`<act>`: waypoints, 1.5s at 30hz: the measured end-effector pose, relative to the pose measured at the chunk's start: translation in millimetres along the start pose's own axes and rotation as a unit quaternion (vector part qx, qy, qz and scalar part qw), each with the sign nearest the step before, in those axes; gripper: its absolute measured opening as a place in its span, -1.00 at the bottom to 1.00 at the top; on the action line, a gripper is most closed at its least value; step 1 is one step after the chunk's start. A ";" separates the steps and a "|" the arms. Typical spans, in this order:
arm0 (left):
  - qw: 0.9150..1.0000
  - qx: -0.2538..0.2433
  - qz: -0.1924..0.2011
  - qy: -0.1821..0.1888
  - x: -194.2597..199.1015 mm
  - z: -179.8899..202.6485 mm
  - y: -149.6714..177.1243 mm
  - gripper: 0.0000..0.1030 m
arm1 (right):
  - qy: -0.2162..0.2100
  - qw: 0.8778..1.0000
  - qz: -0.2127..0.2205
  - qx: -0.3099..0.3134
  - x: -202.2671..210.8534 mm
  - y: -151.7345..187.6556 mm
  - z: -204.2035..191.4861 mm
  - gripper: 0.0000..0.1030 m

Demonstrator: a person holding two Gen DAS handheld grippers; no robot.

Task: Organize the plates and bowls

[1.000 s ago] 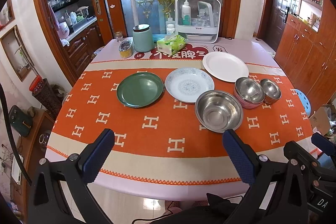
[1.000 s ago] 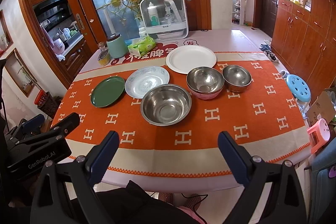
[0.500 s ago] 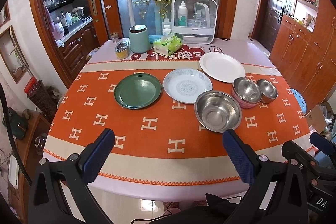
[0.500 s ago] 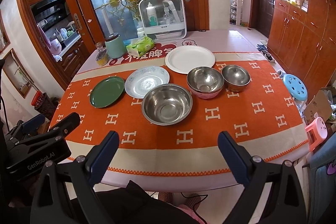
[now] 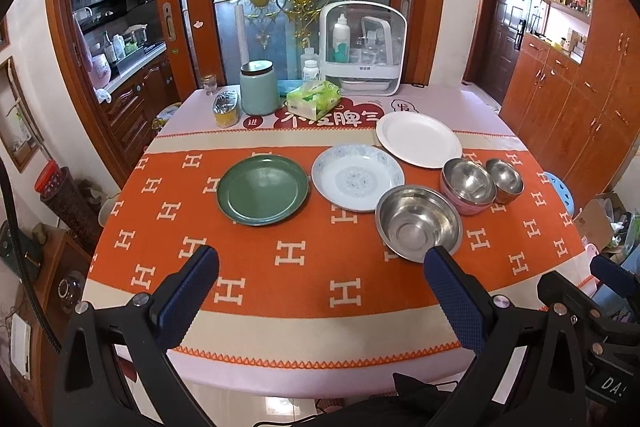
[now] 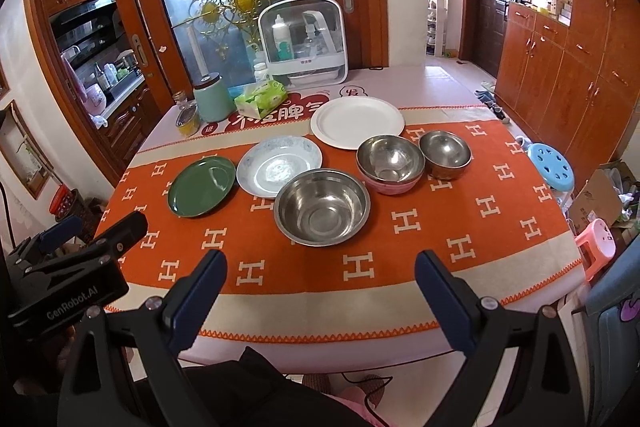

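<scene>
Left to right across the table's [image 5: 120,251] middle: green plate [image 5: 263,189], patterned plate [image 5: 357,177], white plate [image 5: 418,139] nearer the far edge, large bowl [image 5: 418,222], nested bowls [image 5: 468,184], small bowl [image 5: 504,180]. Left gripper [image 5: 320,269] and right gripper [image 6: 320,273] hang over the near edge, fingers spread wide, empty. Against the earlier frames both views have crept slightly closer and no dish has shifted; sorting has apparently yet to begin.

You see three plates in diagonal row on table [image 5: 280,275]: flat plate [image 5: 263,189] leftmost, patterned plate [image 5: 357,177] mid, big plate [image 5: 419,139] toward far right. Large bowl [image 5: 418,222] before patterned plate; stacked bowls [image 5: 468,185] and small bowl [image 5: 505,180] right.
</scene>
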State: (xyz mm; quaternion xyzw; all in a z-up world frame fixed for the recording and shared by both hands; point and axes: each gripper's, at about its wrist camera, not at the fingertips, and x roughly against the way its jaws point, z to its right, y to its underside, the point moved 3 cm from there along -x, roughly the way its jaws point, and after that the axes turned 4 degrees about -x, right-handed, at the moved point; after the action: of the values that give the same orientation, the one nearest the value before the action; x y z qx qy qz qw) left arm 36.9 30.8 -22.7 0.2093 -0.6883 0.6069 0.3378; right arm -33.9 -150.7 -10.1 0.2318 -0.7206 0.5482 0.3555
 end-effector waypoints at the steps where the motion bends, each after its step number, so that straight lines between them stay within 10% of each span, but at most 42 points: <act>1: 1.000 0.000 0.002 0.003 0.0 -2.2 -0.7 0.98 | 0.003 1.000 0.002 -0.001 1.1 0.0 -2.8 0.86; 23: 0.998 0.006 -0.033 0.049 -37.0 -7.9 -33.1 0.98 | 0.010 0.999 0.027 -0.028 -4.9 -24.6 11.3 0.86; 45: 0.999 0.011 -0.043 0.033 -102.7 35.8 -172.4 0.98 | -0.018 0.997 0.045 -0.060 -72.4 -156.8 119.3 0.86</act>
State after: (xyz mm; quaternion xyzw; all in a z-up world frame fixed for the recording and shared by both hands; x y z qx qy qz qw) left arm 219.9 -46.9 21.8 0.2221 -0.6608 0.6059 0.3833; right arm 95.2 -314.4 15.0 0.1868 -0.7682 0.5154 0.3309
